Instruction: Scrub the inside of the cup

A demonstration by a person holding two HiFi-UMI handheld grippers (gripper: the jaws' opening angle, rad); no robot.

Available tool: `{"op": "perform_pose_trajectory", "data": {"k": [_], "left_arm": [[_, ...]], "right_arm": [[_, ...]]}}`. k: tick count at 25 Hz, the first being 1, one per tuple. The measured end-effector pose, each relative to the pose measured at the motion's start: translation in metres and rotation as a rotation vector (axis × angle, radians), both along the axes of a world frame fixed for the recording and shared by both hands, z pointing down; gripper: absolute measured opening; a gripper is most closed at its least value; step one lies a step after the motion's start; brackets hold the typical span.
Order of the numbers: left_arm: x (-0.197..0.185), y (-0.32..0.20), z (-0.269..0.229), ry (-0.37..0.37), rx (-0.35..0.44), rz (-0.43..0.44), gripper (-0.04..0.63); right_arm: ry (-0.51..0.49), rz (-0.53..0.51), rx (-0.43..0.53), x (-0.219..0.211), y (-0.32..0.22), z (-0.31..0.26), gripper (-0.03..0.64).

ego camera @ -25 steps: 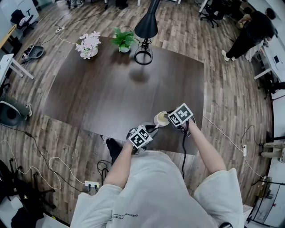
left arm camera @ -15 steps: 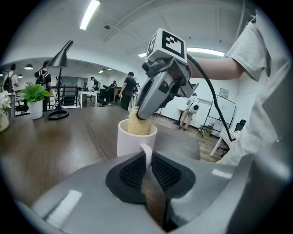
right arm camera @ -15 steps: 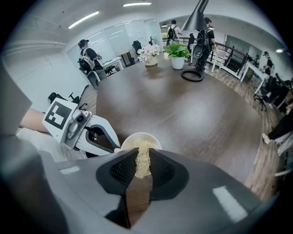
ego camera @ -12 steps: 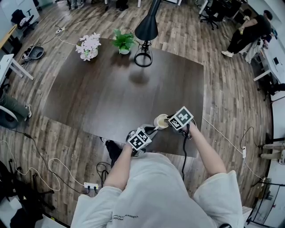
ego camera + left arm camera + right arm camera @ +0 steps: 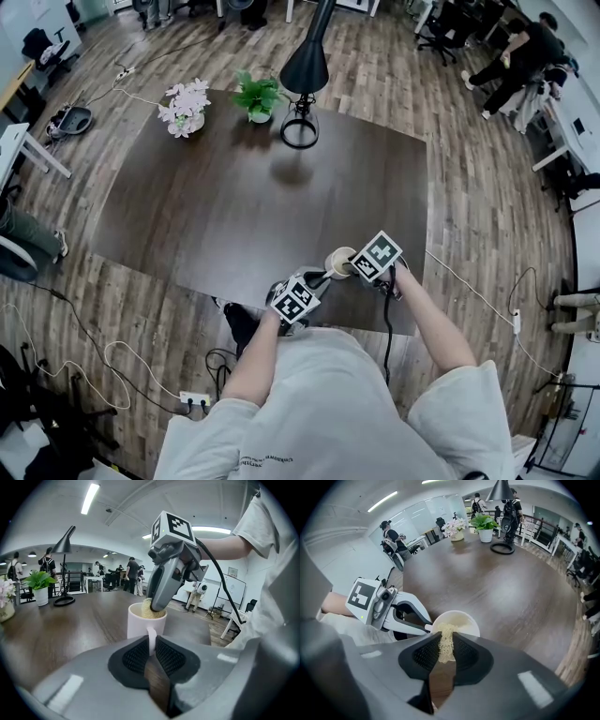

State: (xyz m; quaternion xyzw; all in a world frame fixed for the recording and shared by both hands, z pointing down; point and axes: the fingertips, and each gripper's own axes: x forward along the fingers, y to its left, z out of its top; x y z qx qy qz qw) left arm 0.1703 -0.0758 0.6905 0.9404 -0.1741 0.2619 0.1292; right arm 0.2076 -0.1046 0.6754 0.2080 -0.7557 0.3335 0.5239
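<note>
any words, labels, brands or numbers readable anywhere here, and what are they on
No words or numbers here can be read.
Small print on the shirt: too small and blurred to read.
The marker cubes on the left gripper and right gripper: black-and-white squares only, no letters.
The cup and scrub pad: no print visible.

In the left gripper view the wall of the cup (image 5: 140,626) hides the lower part of the scrubbing pad (image 5: 146,611) and the jaw tips of the right gripper (image 5: 153,606). In the head view that gripper covers part of the cup, the pad is too small to tell, and the top edge cuts the lamp (image 5: 305,64)
</note>
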Motion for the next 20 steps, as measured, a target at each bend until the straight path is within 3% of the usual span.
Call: {"op": "perform_pose_trajectory", "data": {"k": [20], "left_arm": [[0.004, 0.0, 0.001, -0.006, 0.015, 0.009, 0.043]], "right_arm": [[-0.002, -0.009, -0.02, -0.014, -0.006, 0.01, 0.092]]}}
